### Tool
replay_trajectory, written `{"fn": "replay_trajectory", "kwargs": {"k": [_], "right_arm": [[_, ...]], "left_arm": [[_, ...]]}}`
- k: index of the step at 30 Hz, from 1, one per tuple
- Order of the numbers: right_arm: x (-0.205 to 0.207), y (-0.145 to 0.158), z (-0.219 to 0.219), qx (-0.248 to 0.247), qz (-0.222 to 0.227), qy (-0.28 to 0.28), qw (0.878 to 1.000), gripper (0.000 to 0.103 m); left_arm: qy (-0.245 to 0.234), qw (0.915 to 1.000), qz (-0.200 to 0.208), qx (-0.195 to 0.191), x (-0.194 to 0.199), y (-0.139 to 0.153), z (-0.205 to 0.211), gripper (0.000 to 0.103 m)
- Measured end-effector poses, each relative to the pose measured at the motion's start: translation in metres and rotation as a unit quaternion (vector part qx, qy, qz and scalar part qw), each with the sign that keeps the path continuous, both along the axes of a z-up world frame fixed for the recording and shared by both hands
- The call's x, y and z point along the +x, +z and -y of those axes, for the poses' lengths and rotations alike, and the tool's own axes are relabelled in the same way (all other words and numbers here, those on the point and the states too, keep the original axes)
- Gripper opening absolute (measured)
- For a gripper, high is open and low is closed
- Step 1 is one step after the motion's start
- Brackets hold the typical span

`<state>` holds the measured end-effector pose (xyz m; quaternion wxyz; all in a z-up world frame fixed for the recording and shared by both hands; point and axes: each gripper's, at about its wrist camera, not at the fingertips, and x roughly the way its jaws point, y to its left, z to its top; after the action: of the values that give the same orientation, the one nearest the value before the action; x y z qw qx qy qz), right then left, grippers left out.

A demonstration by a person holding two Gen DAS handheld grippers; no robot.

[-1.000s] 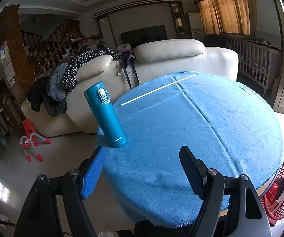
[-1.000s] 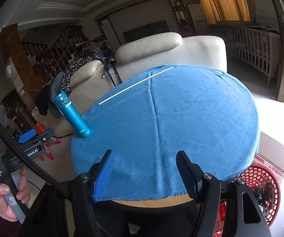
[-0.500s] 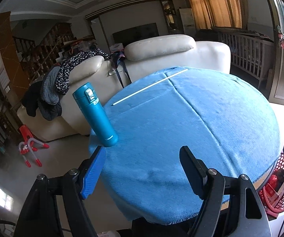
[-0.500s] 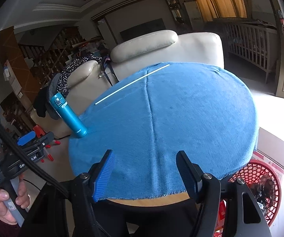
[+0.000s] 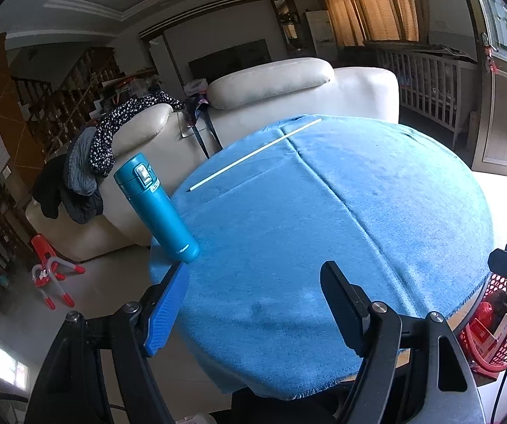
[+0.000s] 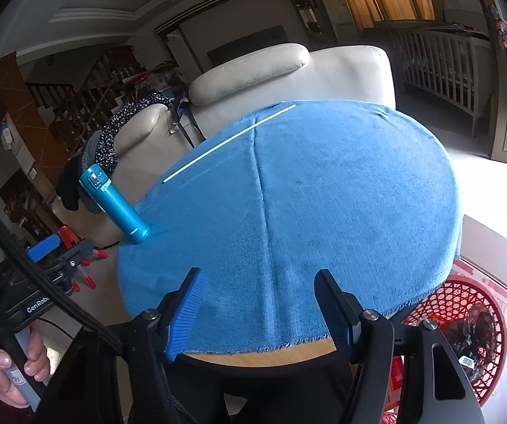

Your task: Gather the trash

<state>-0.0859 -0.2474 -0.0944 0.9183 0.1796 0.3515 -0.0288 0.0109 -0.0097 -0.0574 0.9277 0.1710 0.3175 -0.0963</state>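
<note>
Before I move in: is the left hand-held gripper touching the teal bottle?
Apart. In the right wrist view the left hand-held gripper sits clear of the teal bottle, floor visible between.

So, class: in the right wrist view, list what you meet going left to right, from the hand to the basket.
Person's hand → left gripper → teal flask → white stick → red basket.
</note>
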Motion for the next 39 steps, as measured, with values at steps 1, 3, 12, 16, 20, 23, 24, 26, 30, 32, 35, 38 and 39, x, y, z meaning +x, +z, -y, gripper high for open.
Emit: {"fn": "replay_trajectory", "kwargs": {"k": [1, 3, 12, 16, 20, 23, 24, 26, 30, 32, 35, 38, 39], "right_arm": [[-0.0005, -0.0003, -0.0005, 0.0, 0.0, 0.0, 1.0, 0.069], [-0.0002, 0.0001, -0.0009, 0.0, 0.001, 0.0, 1.0, 0.069], [-0.0012, 0.0006, -0.0027, 0.0, 0.002, 0.002, 1.0, 0.069], [-0.0017, 0.0008, -0.003, 0.0, 0.003, 0.001, 1.0, 0.069], [-0.0028, 0.0016, -0.0012, 0.002, 0.005, -0.001, 1.0, 0.069], [-0.0039, 0.002, 0.0009, 0.004, 0.006, -0.004, 1.0, 0.069], [-0.0042, 0.0022, 0.0014, 0.006, 0.007, -0.005, 1.0, 0.069], [-0.0046, 0.0026, 0.0016, 0.006, 0.008, -0.005, 1.0, 0.069], [-0.005, 0.003, 0.0015, 0.005, 0.009, -0.004, 1.0, 0.069], [-0.0053, 0.0026, 0.0014, 0.006, 0.008, -0.005, 1.0, 0.069], [-0.0053, 0.0025, 0.0012, 0.006, 0.008, -0.005, 1.0, 0.069], [-0.0046, 0.0004, 0.0011, 0.007, 0.005, -0.005, 1.0, 0.069], [-0.0041, -0.0006, 0.001, 0.007, 0.004, -0.005, 1.0, 0.069]], "left_arm": [[0.0, 1.0, 0.002, 0.0, -0.0008, 0.001, 0.0001, 0.077], [0.0, 1.0, 0.005, 0.002, -0.0026, 0.0014, 0.0007, 0.077], [-0.002, 1.0, 0.006, 0.005, -0.0051, 0.0032, 0.0025, 0.077], [-0.002, 1.0, 0.006, 0.005, -0.0051, 0.0037, 0.0029, 0.077], [-0.002, 1.0, 0.007, 0.006, -0.0052, 0.0043, 0.0034, 0.077], [-0.001, 0.9999, 0.009, 0.008, -0.0053, 0.005, 0.0041, 0.077], [-0.001, 0.9999, 0.009, 0.007, -0.0053, 0.0052, 0.0039, 0.078], [0.0, 0.9999, 0.009, 0.007, -0.0052, 0.0055, 0.004, 0.077], [0.0, 0.9999, 0.011, 0.009, -0.0057, 0.0055, 0.0052, 0.078], [0.0, 0.9999, 0.011, 0.009, -0.0054, 0.0053, 0.0054, 0.078], [0.0, 0.9999, 0.008, 0.009, -0.0048, 0.0043, 0.0059, 0.078], [0.002, 1.0, 0.002, 0.009, -0.0025, 0.0002, 0.0062, 0.078], [0.003, 1.0, -0.001, 0.009, -0.0012, -0.0015, 0.0059, 0.078]]}}
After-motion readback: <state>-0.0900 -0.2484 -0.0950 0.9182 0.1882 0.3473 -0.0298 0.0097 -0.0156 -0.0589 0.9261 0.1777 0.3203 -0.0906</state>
